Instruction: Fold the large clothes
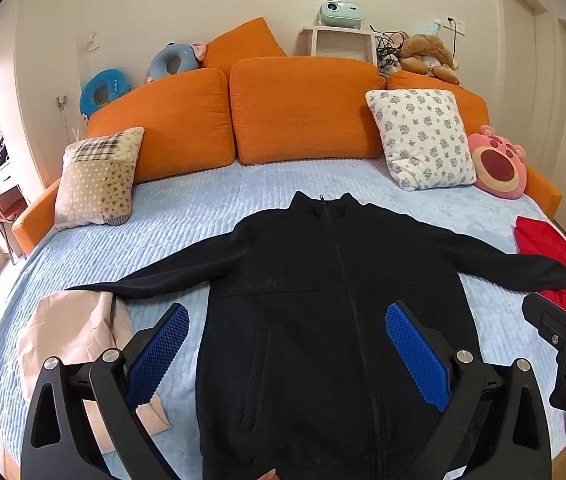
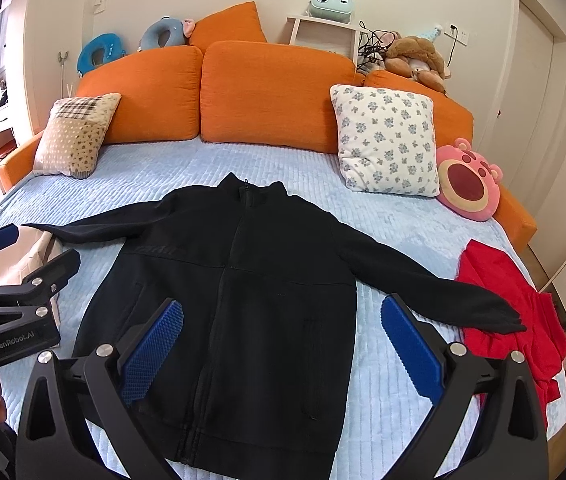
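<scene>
A wide bed covered in a pale blue quilted blanket (image 1: 187,216) carried everything, backed by large orange cushions (image 1: 303,108). A black zip-front fleece jacket (image 1: 307,312) lay flat, face up, in the middle of the bed, collar toward the cushions, both sleeves spread sideways. A crumpled red garment (image 2: 507,304) lay under the right cuff; a beige folded garment (image 1: 79,336) touched the left cuff. The left gripper (image 1: 287,354) hovered above the jacket's lower half, jaws wide apart, holding nothing. The right gripper (image 2: 281,350) hovered likewise, jaws wide apart and empty.
</scene>
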Tool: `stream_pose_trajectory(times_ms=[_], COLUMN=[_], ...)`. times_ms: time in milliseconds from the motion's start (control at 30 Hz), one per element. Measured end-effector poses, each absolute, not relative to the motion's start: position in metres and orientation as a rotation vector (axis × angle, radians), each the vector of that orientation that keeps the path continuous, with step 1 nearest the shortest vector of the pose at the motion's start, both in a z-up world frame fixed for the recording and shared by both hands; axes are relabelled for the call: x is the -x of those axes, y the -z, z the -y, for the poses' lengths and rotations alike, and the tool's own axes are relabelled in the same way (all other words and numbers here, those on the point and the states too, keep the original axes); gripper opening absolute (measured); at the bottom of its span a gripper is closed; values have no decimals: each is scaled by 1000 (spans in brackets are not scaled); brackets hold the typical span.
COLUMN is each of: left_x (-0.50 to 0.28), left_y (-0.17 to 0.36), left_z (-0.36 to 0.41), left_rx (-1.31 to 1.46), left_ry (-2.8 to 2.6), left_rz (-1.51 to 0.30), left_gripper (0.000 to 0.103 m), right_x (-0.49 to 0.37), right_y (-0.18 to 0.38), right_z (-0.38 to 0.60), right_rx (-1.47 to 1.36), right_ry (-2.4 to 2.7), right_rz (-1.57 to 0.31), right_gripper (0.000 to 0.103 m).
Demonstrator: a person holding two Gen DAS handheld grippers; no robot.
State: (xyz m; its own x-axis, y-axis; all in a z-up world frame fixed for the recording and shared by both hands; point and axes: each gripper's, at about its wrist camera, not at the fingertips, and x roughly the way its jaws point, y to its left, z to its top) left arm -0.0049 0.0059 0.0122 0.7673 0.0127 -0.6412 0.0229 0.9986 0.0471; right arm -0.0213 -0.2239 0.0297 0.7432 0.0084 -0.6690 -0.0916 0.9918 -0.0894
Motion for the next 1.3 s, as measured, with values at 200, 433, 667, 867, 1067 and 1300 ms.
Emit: stream_pose_trajectory(times_ms=[200, 433, 667, 867, 1067, 1300], left_x=[6, 7, 8, 7, 7, -4], left_y=[-12, -12, -10, -10, -8, -2], left_z=[-6, -8, -5, -4, -3, 14], left_rx=[-51, -52, -61, -61, -63, -73], left_ry=[8, 7, 9, 14, 14, 43], left_rz=[-695, -695, -694, -697, -701, -715], left_gripper=[100, 100, 100, 100, 100, 100], right_x=[22, 23, 23, 22, 18, 11], right_y=[-30, -30, -30, -29, -26, -14], right_z=[224, 223, 224, 224, 232, 250], right_rx=[125, 129, 128, 122, 109, 100], right_ry=[-58, -56, -57, -59, -54, -25], right_rz=[-732, -732, -732, -733, -738, -743], right_gripper=[98, 98, 98, 98, 98, 98])
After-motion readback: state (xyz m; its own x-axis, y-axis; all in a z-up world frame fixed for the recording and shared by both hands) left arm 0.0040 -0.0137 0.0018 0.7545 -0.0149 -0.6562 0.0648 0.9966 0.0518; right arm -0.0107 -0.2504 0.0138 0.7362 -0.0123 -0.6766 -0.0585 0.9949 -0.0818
